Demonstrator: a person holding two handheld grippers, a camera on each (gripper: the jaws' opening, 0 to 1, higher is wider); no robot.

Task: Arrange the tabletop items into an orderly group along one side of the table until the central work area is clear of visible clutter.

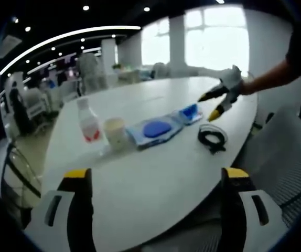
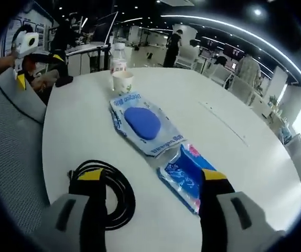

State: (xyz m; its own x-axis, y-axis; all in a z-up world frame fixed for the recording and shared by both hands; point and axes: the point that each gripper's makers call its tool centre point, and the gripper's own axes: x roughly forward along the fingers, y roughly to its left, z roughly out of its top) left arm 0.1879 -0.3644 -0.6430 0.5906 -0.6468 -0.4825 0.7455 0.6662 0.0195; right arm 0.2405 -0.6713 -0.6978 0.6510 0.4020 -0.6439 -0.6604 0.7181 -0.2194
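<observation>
My right gripper (image 2: 153,191) hangs over the table (image 2: 234,152), jaws apart, empty. Small blue packet (image 2: 184,173) lies just beyond the coiled black cable (image 2: 106,191): light, crinkly, probably slippery; pinch its near edge. Left gripper (image 1: 156,181) likewise apart.

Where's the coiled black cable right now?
In the right gripper view the coiled black cable lies on the white table, at the right gripper's left jaw, beside the small blue packet.
</observation>
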